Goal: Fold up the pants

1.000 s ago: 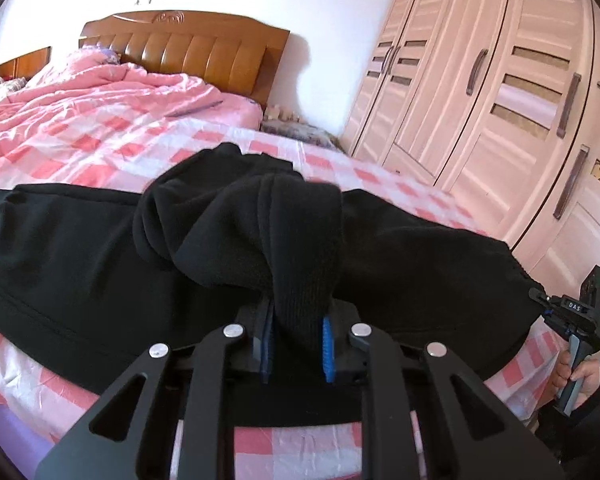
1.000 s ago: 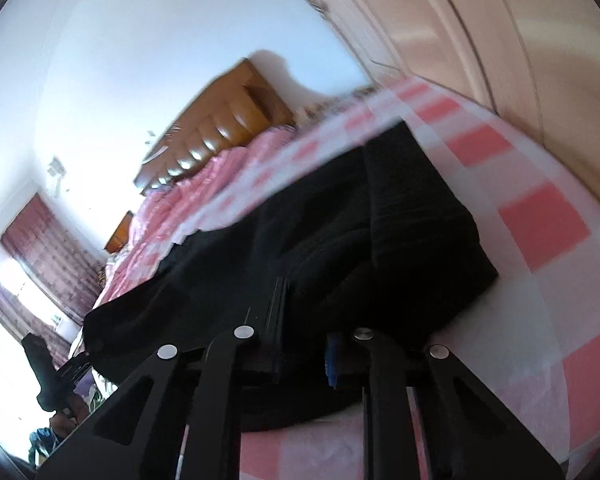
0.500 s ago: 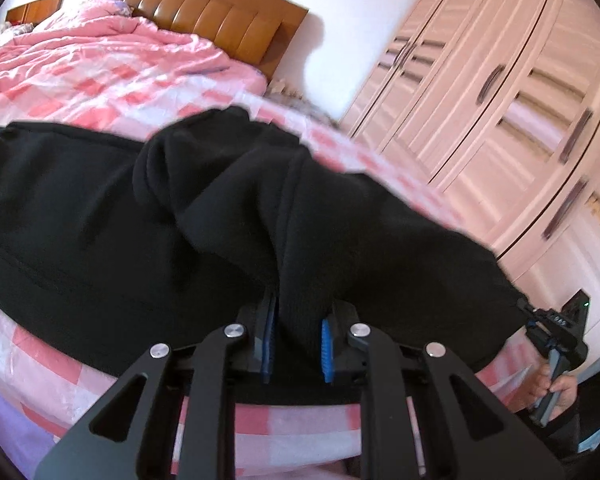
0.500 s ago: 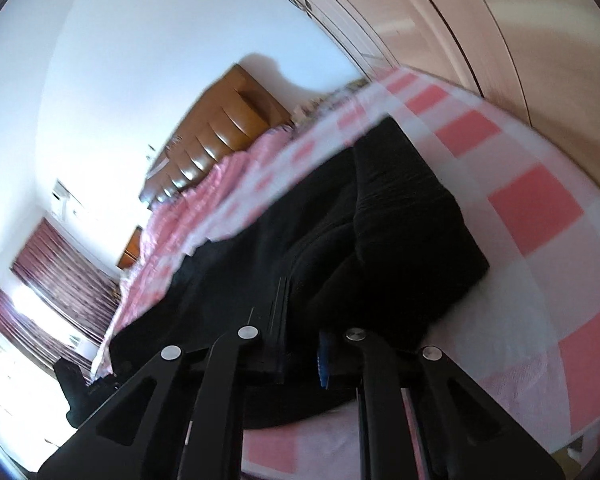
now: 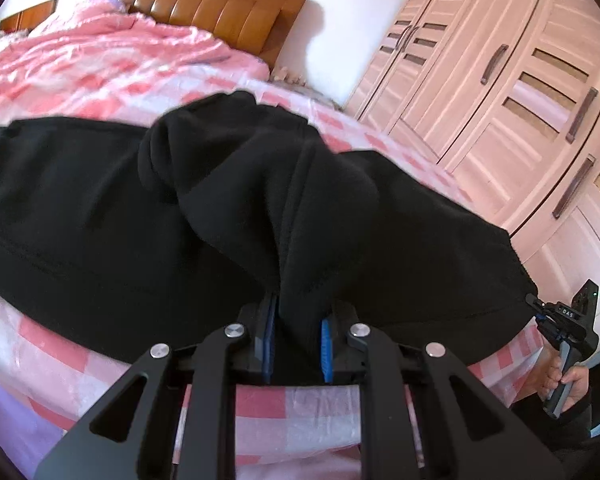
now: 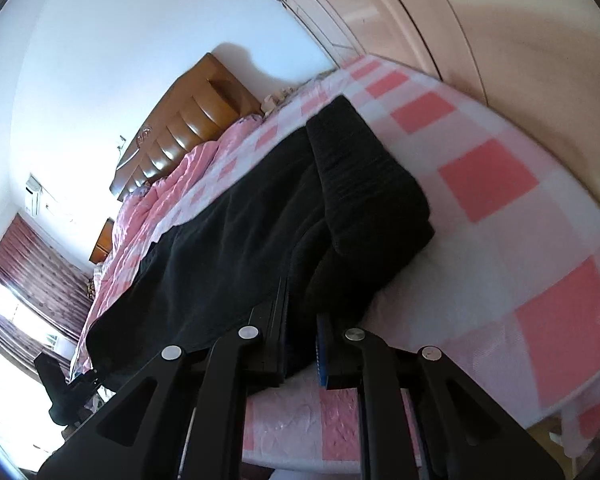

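Two tools, left tool [image 5: 296, 334] and right tool [image 6: 302, 354], each clamp the black pants [image 5: 100, 208] at the bed's [image 5: 80, 364] near edge; fabric has lifted slightly, fold beginning.

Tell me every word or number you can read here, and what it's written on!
"DAS" (small, hard to read): white letters on the right gripper, seen in the left wrist view.
No writing on the black pants, the wardrobe or the headboard.
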`<state>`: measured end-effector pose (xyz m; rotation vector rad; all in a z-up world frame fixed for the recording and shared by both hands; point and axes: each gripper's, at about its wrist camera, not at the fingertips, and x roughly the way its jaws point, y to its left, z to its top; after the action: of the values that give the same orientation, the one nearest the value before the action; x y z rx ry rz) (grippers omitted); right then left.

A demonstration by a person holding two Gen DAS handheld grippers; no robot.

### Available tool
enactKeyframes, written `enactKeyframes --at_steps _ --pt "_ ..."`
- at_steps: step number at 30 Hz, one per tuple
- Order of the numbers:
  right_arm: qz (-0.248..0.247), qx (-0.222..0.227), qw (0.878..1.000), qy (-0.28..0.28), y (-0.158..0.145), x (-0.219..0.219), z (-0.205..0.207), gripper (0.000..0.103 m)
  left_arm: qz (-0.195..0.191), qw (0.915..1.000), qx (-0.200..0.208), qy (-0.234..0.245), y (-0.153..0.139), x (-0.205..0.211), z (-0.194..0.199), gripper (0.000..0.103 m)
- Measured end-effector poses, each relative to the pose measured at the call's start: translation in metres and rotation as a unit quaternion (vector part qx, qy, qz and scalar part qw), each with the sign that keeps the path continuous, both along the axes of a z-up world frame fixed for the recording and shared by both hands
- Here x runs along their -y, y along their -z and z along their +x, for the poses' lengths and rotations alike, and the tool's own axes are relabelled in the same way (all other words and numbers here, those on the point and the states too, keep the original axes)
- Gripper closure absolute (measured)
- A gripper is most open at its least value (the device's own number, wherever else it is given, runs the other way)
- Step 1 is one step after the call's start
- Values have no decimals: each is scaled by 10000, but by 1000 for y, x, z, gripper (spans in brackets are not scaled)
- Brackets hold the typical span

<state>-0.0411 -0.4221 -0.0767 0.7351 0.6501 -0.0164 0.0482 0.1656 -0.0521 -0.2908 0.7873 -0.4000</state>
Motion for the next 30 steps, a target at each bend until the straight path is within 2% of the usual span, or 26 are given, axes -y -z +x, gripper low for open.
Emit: enactKeyframes --at_steps 4,5,7,9,11,14,16,19,22,23,24,25,26,28,29,30 --pt "-59 -209 9998 -29 13 -3 3 90 173 9995 -261 7 15 3 6 83" --pt "-7 -187 9998 -43 14 -3 1 86 211 9994 -259 -39 18 3 6 76" --pt "-26 -244 9997 -66 8 -4 0 70 120 9995 -284 -19 17 -1 6 61" --pt "-100 -157 9998 62 -2 0 -9 4 147 9996 -154 -170 10 -7 2 15" --pt "-226 32 9994 254 -9 6 -20 4 166 9985 106 -511 1 -19 -4 8" --pt "-150 -43 9994 300 -5 14 -15 4 -37 9983 41 -577 -2 -27 -5 8" --pt "-97 -60 9997 202 0 14 -6 4 -16 9984 60 -560 -4 -24 -5 8" --pt "89 -217 9997 46 11 12 13 10 126 9987 172 -456 -6 -13 -6 8" --pt "-101 -318 9994 -11 9 5 26 11 419 9980 176 -429 -2 -1 0 7" --pt "-173 -377 9991 12 8 3 30 20 431 9981 140 -417 0 0 3 7" --pt "-286 -449 9986 61 7 1 32 43 439 9981 58 -421 5 2 7 7" --pt "-348 -525 9980 101 9 1 32 60 431 9981 -24 -440 11 2 12 7" --pt "-104 -439 9990 -8 15 1 32 69 418 9980 -78 -468 17 2 16 7" --pt "-183 -330 9992 99 17 -3 26 71 553 9973 176 -460 20 7 13 2" --pt "-425 -283 9986 145 15 -9 24 74 763 9958 232 -453 21 12 12 2" --pt "-521 -226 9982 188 12 -12 22 76 1146 9920 310 -438 23 22 11 2"
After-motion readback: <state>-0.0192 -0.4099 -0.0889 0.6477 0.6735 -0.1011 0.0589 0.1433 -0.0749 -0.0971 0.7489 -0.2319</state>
